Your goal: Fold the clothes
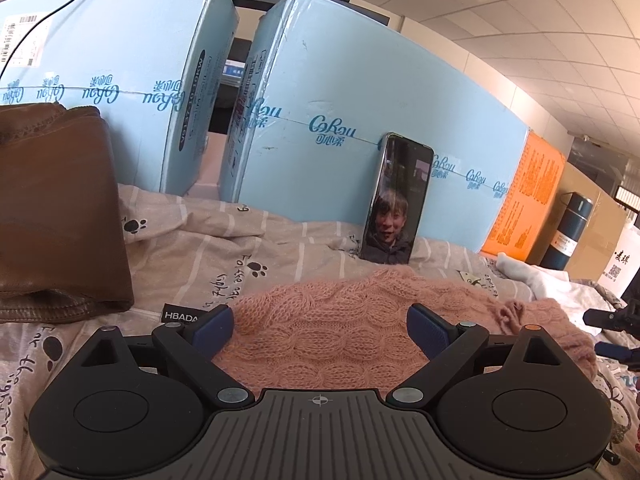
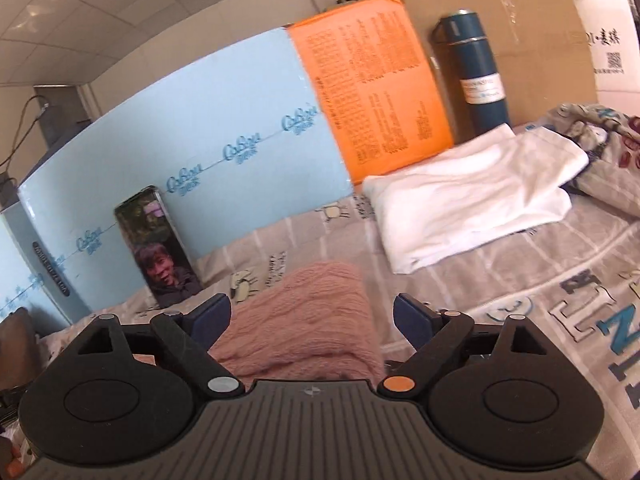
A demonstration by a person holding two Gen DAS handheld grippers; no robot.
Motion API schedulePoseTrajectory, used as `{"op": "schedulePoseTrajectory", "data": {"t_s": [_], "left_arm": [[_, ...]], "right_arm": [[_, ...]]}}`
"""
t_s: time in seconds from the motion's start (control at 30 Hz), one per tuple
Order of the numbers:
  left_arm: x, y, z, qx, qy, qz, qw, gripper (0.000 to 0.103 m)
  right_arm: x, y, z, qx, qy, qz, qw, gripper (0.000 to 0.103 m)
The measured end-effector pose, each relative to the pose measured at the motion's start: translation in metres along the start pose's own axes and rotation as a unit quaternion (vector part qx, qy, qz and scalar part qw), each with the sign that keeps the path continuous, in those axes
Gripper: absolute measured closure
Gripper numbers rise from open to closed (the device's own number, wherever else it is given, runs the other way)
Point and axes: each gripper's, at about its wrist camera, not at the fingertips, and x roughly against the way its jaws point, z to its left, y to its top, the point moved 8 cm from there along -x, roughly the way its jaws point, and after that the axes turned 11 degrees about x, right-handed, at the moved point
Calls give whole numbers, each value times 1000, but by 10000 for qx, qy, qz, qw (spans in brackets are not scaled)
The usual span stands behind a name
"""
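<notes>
The pink sweater (image 1: 340,332) looks soft, light and floppy; grab it by an edge; left gripper (image 1: 320,330) and right gripper (image 2: 312,320) both gape wide, holding nothing.

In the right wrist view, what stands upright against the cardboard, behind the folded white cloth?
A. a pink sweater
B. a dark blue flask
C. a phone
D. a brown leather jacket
B: the dark blue flask stands upright against the cardboard, just behind the folded white cloth; the phone leans on the light blue box further left instead.
</notes>
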Motion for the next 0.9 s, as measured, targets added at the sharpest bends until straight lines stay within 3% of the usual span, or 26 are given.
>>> {"op": "schedulePoseTrajectory", "data": {"t_s": [0.07, 0.17, 0.3, 0.4, 0.47, 0.53, 0.77, 0.9], "left_arm": [[0, 0, 1, 4, 34, 6, 10000, 8], [-1, 0, 3, 12, 80, 17, 10000, 8], [-2, -1, 3, 25, 91, 29, 10000, 8], [-2, -1, 4, 35, 96, 32, 9999, 8], [-2, -1, 5, 53, 93, 36, 9999, 8], [-2, -1, 5, 65, 87, 41, 9999, 8], [-2, -2, 2, 16, 20, 35, 10000, 8], [-1, -2, 0, -49, 11, 29, 10000, 8]], "right_arm": [[-9, -9, -14, -552, 170, 299, 9979, 15], [-21, -15, -14, -889, 459, 449, 9940, 15], [-35, -15, 3, -697, 506, 517, 9949, 15], [-39, -15, 22, -414, 574, 538, 9960, 39], [-36, -13, 32, -44, 570, 394, 9976, 68], [-29, -8, 36, 275, 550, 121, 9980, 76], [-4, 22, 14, 481, 279, -541, 9970, 80], [8, 43, -6, 827, -362, -904, 9918, 80]]}}
